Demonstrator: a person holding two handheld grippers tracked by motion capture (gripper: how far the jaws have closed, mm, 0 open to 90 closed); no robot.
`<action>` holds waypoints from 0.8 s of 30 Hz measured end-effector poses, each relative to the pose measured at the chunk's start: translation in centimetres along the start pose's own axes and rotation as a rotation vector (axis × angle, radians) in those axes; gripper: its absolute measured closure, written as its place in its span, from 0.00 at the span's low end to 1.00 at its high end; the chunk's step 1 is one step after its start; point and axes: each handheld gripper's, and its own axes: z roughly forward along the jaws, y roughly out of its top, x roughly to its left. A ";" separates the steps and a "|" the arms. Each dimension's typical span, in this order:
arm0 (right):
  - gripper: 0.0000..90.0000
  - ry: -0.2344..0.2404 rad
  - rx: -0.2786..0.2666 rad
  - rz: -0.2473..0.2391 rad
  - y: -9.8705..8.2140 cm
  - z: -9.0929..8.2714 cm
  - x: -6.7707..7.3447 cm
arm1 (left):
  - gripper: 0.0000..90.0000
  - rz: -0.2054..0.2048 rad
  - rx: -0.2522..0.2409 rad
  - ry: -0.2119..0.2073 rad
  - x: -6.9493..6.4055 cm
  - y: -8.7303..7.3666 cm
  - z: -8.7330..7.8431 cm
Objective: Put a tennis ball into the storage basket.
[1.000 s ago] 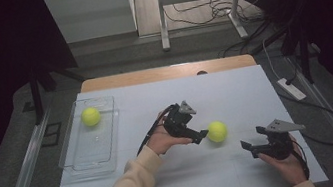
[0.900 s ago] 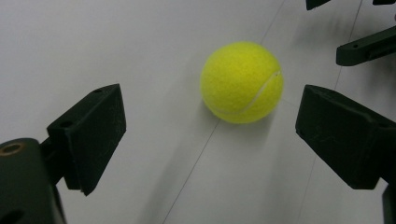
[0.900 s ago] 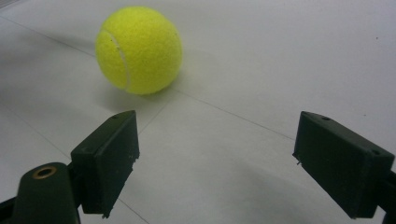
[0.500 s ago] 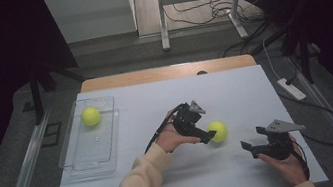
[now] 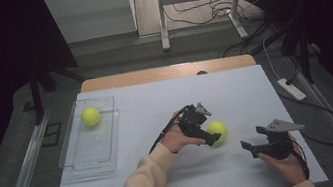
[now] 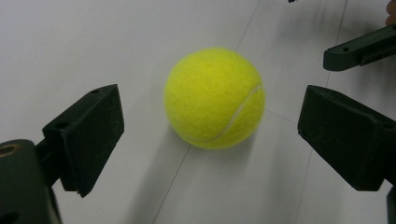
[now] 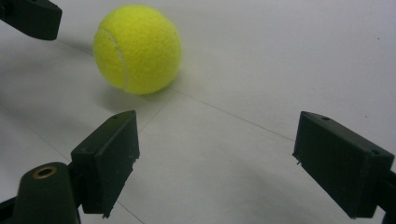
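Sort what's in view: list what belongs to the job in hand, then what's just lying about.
In the job:
- tennis ball on the table, between the open jaws of the left hand-held gripper
- clear tray
- second ball in the tray

Lying about:
- white power strip
- floor cables
- right hand-held gripper, open and idle

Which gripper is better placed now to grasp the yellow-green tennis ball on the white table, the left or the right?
Probably the left. The left gripper has its open jaws, which have just been opening, on either side of the yellow-green tennis ball. The right gripper, also open, sits farther off, with the ball outside its jaws.
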 end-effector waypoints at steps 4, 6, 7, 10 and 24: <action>0.16 -0.001 0.001 -0.001 0.0 0.0 0.0 | 0.09 0.009 0.011 -0.009 -0.2 0.2 0.7; 0.16 0.000 0.001 0.000 0.0 0.0 0.0 | 0.09 0.010 0.015 -0.012 -0.2 0.3 1.0; 0.16 0.007 -0.004 0.006 0.0 0.0 0.0 | 0.09 0.013 0.016 -0.014 -0.3 0.3 1.1; 0.16 0.007 -0.008 0.010 0.0 -0.1 -0.1 | 0.09 0.014 0.020 -0.018 -0.3 0.4 1.4; 0.16 0.001 -0.003 0.005 -0.1 0.0 -0.2 | 0.09 0.029 0.056 -0.024 -0.6 1.0 3.1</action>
